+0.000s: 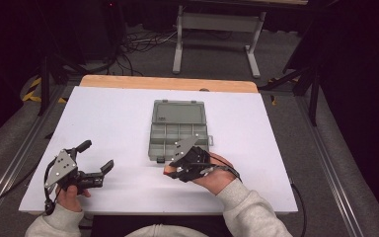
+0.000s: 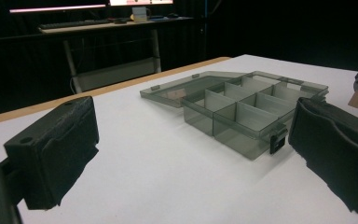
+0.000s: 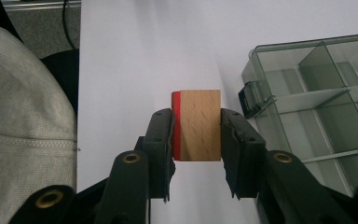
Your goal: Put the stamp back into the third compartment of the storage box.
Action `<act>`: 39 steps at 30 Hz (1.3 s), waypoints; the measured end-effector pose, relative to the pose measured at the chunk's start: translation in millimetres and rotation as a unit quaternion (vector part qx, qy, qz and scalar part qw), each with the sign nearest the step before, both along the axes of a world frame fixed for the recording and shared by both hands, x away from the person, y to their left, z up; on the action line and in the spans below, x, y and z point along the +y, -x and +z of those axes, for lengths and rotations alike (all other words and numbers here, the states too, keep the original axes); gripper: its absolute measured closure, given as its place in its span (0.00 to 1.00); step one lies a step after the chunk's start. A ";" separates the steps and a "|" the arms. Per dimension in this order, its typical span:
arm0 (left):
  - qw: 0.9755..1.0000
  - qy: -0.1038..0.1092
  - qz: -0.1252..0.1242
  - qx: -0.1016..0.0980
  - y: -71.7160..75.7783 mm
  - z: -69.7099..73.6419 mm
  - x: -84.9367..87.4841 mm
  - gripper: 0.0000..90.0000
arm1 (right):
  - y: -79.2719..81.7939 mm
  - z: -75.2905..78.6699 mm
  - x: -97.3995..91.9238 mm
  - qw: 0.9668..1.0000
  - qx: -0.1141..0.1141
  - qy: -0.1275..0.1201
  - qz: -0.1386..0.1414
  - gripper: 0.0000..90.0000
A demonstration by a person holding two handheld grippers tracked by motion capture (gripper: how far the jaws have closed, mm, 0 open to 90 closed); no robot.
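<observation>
White table [image 1: 118, 123]; open compartment box [image 1: 177, 136] just beside held wooden block [image 3: 196, 125].

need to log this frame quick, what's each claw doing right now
Left claw: open, nothing between its jaws.
Right claw: shut on the wooden block with a red side, beside the open compartment box.

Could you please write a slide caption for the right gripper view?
Right hand-held gripper shut on a wooden block with one red face, beside the open, empty organizer box.
</observation>
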State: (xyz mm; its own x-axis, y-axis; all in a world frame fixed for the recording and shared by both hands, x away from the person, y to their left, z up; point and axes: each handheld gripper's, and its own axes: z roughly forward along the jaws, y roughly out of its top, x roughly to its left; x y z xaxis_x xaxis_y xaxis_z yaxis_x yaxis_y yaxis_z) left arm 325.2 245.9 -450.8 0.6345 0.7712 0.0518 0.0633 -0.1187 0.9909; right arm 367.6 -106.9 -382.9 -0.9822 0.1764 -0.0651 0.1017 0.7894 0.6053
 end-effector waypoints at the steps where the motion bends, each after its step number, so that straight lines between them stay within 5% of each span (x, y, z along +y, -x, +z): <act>1: 1.000 0.000 0.000 0.000 0.0 0.0 0.1 0.03 | -0.6 0.4 -0.6 1.000 0.000 -0.001 -0.004 0.73; 39: 1.000 -0.002 -0.001 0.000 -0.4 0.0 0.5 0.03 | -47.7 25.9 -15.8 0.994 -0.019 -0.007 -0.109 0.73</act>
State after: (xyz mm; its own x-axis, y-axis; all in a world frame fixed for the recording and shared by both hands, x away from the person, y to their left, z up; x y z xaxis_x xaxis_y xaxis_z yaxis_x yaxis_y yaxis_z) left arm 325.6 246.4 -450.8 0.6359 0.7698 0.0547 0.0637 -0.1230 0.9904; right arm 415.3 -122.7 -357.0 -0.9176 0.3852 -0.0981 0.2453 0.7431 0.6226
